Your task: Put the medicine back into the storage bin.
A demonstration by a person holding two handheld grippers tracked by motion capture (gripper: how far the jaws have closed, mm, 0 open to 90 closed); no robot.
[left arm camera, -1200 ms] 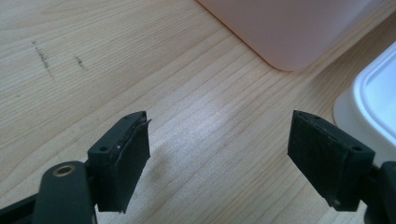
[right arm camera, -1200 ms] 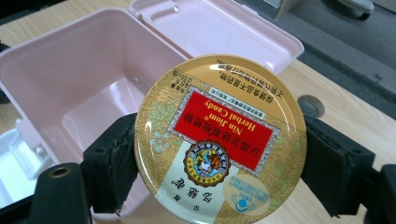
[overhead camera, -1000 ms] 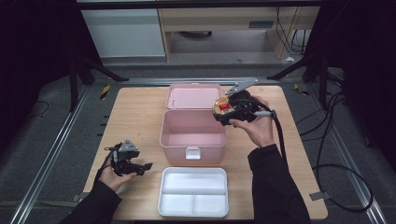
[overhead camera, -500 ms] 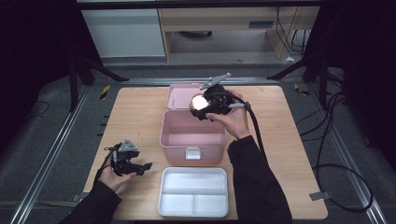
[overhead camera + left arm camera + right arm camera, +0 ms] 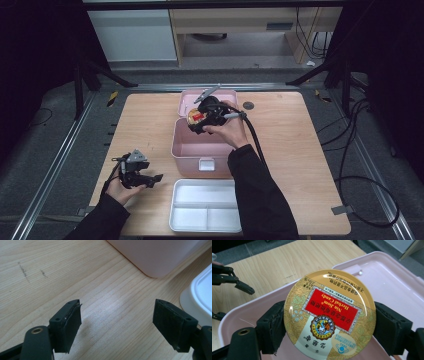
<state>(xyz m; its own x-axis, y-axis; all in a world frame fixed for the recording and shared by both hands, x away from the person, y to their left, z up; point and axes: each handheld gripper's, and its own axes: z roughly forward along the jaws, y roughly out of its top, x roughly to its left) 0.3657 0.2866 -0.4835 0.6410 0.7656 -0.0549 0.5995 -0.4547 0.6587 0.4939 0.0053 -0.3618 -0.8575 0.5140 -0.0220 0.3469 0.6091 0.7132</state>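
The round candy tin (image 5: 329,315) is pinched only at two opposite edges of its smooth rim, so the likeliest failure is a slip or a twist out of the jaws, dropping it askew into the pink box (image 5: 200,150) or against its wall. The right gripper (image 5: 202,116) holds it closed above the open box, near the raised lid (image 5: 227,96), the forearm reaching in from below over the white tray (image 5: 205,212). The left gripper (image 5: 150,178) rests low over the surface (image 5: 300,150) left of the box, jaws wide apart and empty.
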